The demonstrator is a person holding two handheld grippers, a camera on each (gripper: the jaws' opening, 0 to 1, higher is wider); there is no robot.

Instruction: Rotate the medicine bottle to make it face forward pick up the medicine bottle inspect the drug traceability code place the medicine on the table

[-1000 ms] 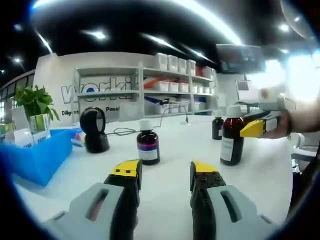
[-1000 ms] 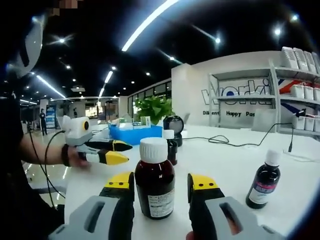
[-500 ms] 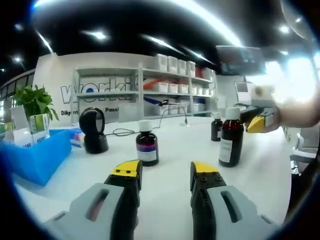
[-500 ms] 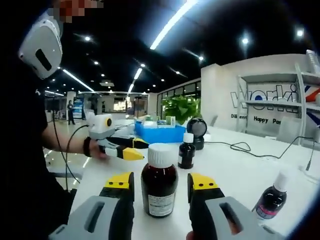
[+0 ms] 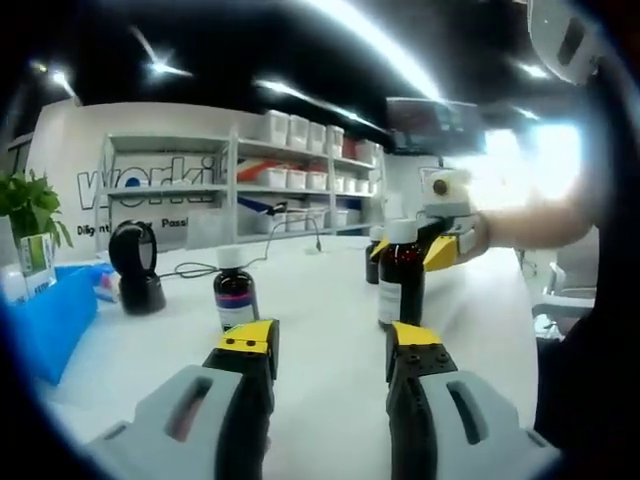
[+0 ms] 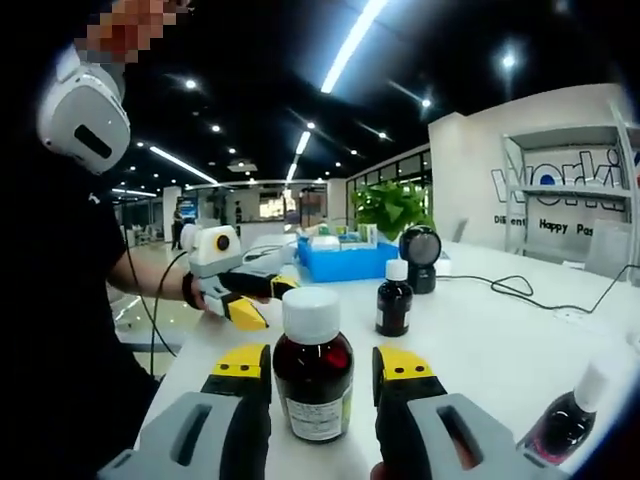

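The medicine bottle [image 6: 313,375] is brown with a white cap and a white label, and it stands upright on the white table [image 6: 480,340]. My right gripper [image 6: 320,365] is shut on it, one yellow-tipped jaw on each side, and the label faces its camera. In the left gripper view the same bottle [image 5: 400,275] stands right of centre with the right gripper [image 5: 408,250] around it, held by a hand. My left gripper [image 5: 332,345] is open with nothing between its jaws, short of the bottle. It also appears as the left gripper [image 6: 262,300], held low to the left.
A small dark bottle [image 5: 233,295] stands on the table ahead of the left gripper, and another small bottle [image 5: 373,262] stands behind the medicine bottle. A black round device [image 5: 135,270], a blue bin [image 6: 345,262] and a plant [image 6: 390,205] sit further off. A cable [image 6: 520,290] crosses the table. A third small bottle [image 6: 565,425] stands at the lower right.
My right gripper has swung round on the table with the bottle between its jaws, the label staying toward its camera. The left gripper's view has panned, bringing the bottle nearer centre.
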